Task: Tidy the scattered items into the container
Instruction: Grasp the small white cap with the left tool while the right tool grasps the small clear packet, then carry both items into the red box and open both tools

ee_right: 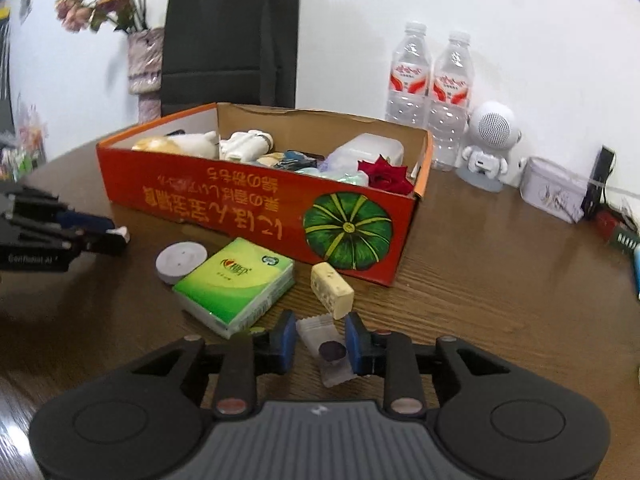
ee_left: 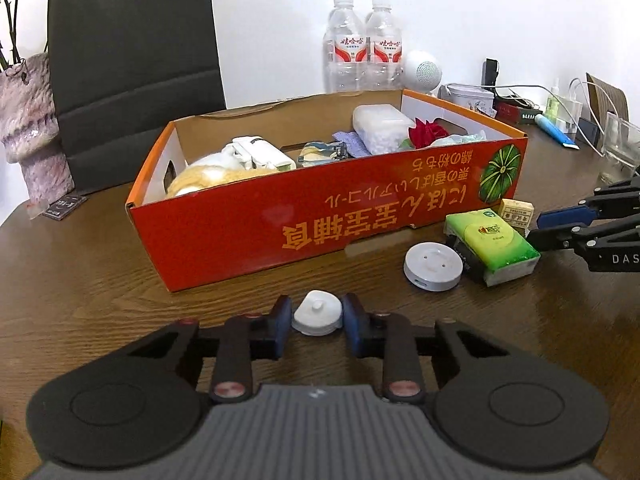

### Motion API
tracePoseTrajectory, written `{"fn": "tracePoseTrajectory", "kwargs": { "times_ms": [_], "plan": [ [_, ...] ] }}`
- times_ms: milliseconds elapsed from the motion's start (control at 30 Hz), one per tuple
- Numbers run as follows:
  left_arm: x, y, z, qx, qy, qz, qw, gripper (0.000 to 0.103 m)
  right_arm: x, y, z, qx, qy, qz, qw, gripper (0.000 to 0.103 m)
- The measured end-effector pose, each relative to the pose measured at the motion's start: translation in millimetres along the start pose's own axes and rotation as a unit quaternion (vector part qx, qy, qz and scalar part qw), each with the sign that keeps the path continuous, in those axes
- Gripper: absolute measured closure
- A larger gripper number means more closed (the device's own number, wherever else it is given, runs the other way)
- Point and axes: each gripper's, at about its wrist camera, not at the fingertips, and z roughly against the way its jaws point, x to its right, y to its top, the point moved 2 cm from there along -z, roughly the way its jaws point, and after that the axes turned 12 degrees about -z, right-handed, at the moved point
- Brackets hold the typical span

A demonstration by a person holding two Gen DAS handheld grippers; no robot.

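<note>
My left gripper sits low on the table, clenched on a small white cap. Both blue pads touch the cap's sides. The cap rests on the table just in front of the box's near wall.

The box stands at the centre of the table, open at the top, its red near wall printed with upside-down yellow characters and a green pumpkin. Inside I see, from the left, a plush toy, a white device, a white foam block and a red rose.

To the right of the box's front, still outside it, lie a white disc, a green tissue pack partly overlapping a dark item beneath, and a cream block near the box's pumpkin corner. The disc touches the dark item's edge.

My right gripper is at the table surface just in front of the tissue pack and the cream block. Its pads grasp a clear sachet with a dark round patch; the right pad meets the patch, the left pad meets the wrapper's edge.

Behind the box stand a black bag, two bottles and a white speaker.
</note>
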Motion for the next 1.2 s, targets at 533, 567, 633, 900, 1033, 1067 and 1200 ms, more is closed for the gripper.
{"fn": "tracePoseTrajectory", "kwargs": {
  "times_ms": [533,567,633,900,1033,1067,1200],
  "plan": [
    [14,0,13,-0.007,0.024,0.015,0.9996,0.076,12,-2,14,-0.028,-0.006,-0.059,0.998,0.09],
    [16,-1,21,-0.001,0.026,0.017,0.9995,0.076,10,-2,16,-0.029,-0.009,-0.062,0.998,0.09],
    [21,-1,43,0.018,0.024,0.024,0.9993,0.076,4,-2,30,-0.019,-0.003,-0.068,0.998,0.09],
    [6,58,89,0.067,-0.01,0.058,0.996,0.076,-20,56,100,0.068,0.059,-0.057,0.994,0.09],
    [-27,121,41,0.016,-0.027,0.116,0.9928,0.076,-23,134,62,0.043,0.075,-0.098,0.991,0.09],
    [-35,132,20,-0.009,-0.027,0.129,0.9912,0.076,-23,151,40,0.024,0.067,-0.11,0.991,0.09],
    [-56,149,-54,-0.085,-0.001,0.156,0.984,0.076,-20,184,-41,-0.051,0.034,-0.148,0.987,0.09]
  ]
}}
